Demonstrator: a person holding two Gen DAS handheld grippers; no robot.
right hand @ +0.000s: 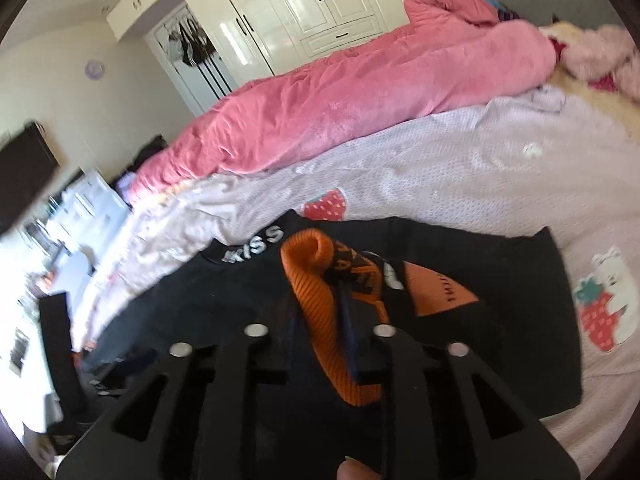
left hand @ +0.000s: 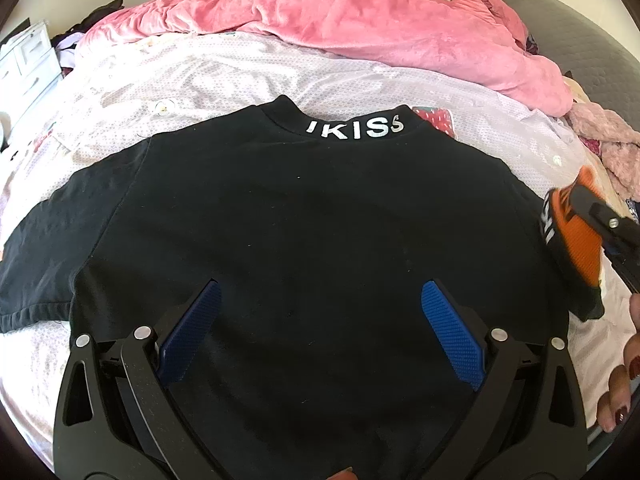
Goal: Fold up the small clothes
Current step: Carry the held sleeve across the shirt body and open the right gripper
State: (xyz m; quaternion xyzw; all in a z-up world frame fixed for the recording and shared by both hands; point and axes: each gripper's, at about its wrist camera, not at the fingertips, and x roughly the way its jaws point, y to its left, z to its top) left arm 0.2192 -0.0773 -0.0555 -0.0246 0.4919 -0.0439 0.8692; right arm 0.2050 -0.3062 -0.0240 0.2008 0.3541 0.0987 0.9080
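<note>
My left gripper (left hand: 320,320) hovers spread wide above the black shirt (left hand: 300,220). My right gripper (right hand: 344,320) pinches its orange-trimmed sleeve (right hand: 320,300). The shirt lies on the bed (left hand: 240,76).

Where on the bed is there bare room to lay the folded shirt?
Bare sheet lies between the black shirt collar and the pink blanket, and right of the shirt near the strawberry print. The far right corner is crowded with clothes.

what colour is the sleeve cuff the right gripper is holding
Orange ribbed cuff, clearest in the right wrist view.
</note>
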